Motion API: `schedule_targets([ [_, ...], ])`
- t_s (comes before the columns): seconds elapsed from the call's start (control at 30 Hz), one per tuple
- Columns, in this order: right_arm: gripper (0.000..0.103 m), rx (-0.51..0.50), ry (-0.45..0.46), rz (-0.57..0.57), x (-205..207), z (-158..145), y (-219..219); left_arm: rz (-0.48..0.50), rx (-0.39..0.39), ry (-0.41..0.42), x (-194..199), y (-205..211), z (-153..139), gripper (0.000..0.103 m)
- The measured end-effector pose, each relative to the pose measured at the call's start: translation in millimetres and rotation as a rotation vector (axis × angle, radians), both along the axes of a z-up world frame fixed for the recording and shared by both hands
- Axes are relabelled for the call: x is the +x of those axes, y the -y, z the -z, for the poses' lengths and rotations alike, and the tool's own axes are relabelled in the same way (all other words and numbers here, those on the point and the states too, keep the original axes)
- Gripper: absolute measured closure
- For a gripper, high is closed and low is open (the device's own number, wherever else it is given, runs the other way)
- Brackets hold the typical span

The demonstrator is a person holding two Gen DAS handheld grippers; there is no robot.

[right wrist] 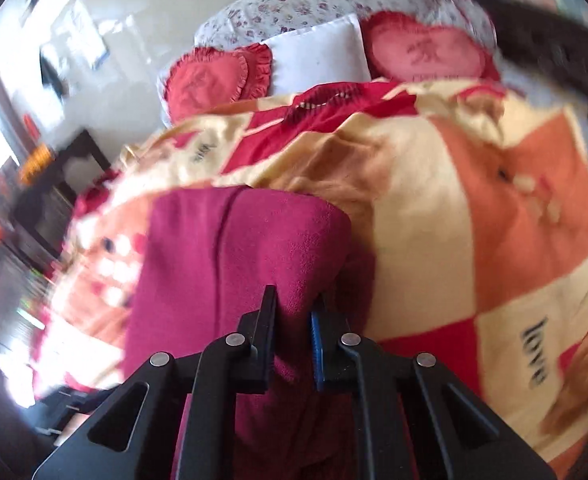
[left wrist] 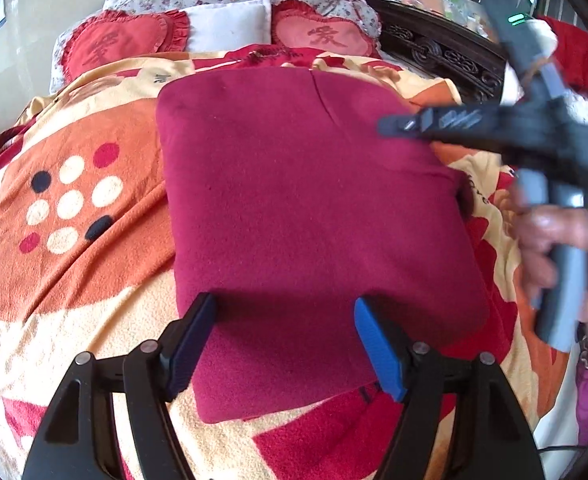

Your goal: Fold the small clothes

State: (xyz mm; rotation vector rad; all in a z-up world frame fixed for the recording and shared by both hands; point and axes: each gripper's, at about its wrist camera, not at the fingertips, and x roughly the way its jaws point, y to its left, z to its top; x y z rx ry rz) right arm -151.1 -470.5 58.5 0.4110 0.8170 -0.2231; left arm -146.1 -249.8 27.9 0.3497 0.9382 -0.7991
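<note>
A crimson fleece garment point(left wrist: 306, 208) lies folded into a rough rectangle on the patterned blanket point(left wrist: 73, 248). My left gripper point(left wrist: 281, 320) is open, its blue-padded fingers spread just above the garment's near edge, holding nothing. My right gripper point(left wrist: 394, 124) reaches in from the right at the garment's far right edge. In the right wrist view the right gripper point(right wrist: 291, 316) is shut on a raised fold of the garment point(right wrist: 229, 280), the cloth pinched between its fingers. That view is blurred by motion.
Two red heart cushions point(left wrist: 117, 44) and a white pillow point(left wrist: 229, 26) lie at the head of the bed. A dark carved bed frame point(left wrist: 446, 56) runs along the right. The person's hand point(left wrist: 566, 248) holds the right gripper's handle.
</note>
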Motion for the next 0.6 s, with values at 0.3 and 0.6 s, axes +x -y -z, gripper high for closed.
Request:
schedule_targets([
  [0.3, 0.094, 0.021, -0.029, 0.082, -18.7, 9.8, 8.8, -0.017, 0.005, 0.007, -0.7, 0.9, 2.6, 0.026],
  [0.6, 0.096, 0.021, 0.023, -0.088, -28.9, -20.5, -40.6, -0.025, 0.001, -0.006, -0.2, -0.4, 1.1, 0.026],
])
